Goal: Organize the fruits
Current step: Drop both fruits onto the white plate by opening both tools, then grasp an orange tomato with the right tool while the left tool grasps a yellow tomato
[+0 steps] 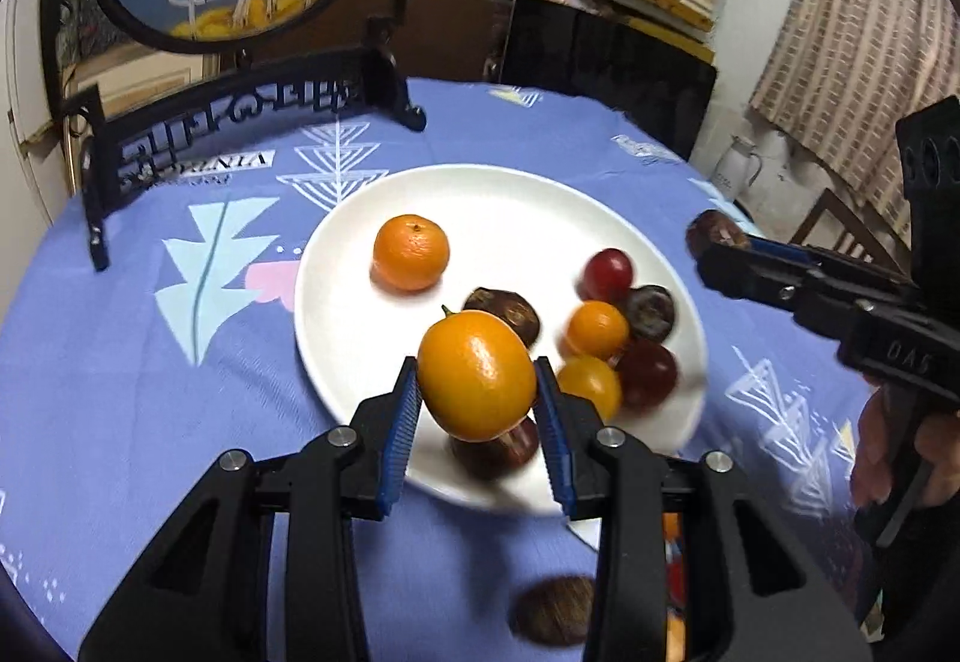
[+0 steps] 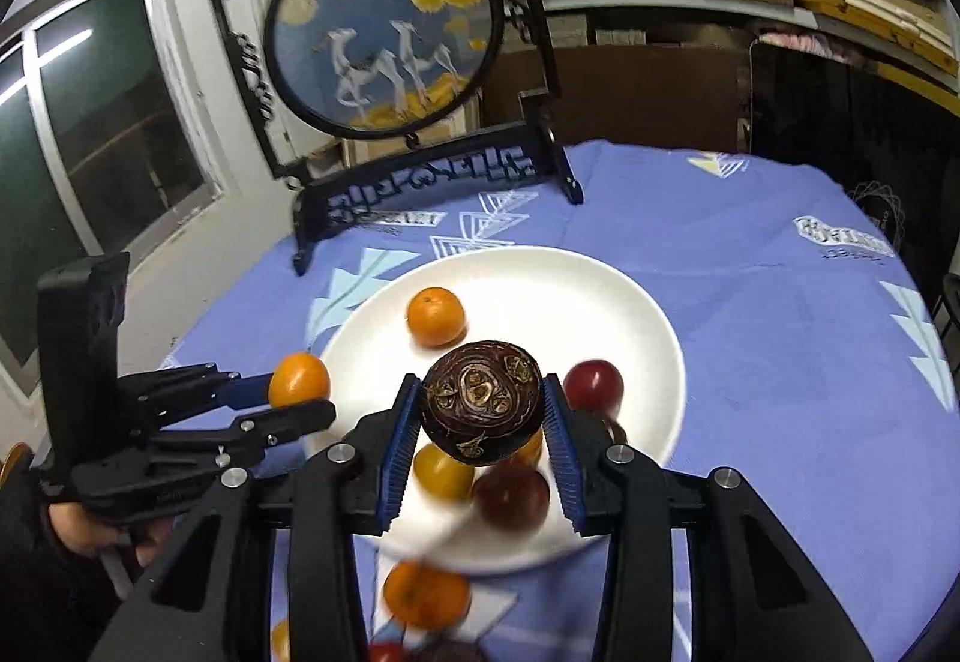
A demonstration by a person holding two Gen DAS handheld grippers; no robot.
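Note:
A white plate (image 1: pixel 516 218) on the blue tablecloth holds a tangerine (image 1: pixel 411 252), kumquats (image 1: pixel 597 329), red grapes (image 1: pixel 607 275) and dark water chestnuts (image 1: pixel 504 314). My left gripper (image 1: pixel 477 404) is shut on a kumquat (image 1: pixel 477 377), held above the plate's near edge. My right gripper (image 2: pixel 483 416) is shut on a dark water chestnut (image 2: pixel 480 401), held above the plate (image 2: pixel 600 302). The right gripper also shows at the right of the left wrist view (image 1: pixel 720 248), the left gripper at the left of the right wrist view (image 2: pixel 300 398).
A round painted screen on a black stand (image 2: pixel 384 32) stands at the table's far side. A water chestnut (image 1: pixel 552 609) and a tangerine (image 2: pixel 426 596) lie on the cloth near the plate. Shelves and a dark chair back lie behind the table.

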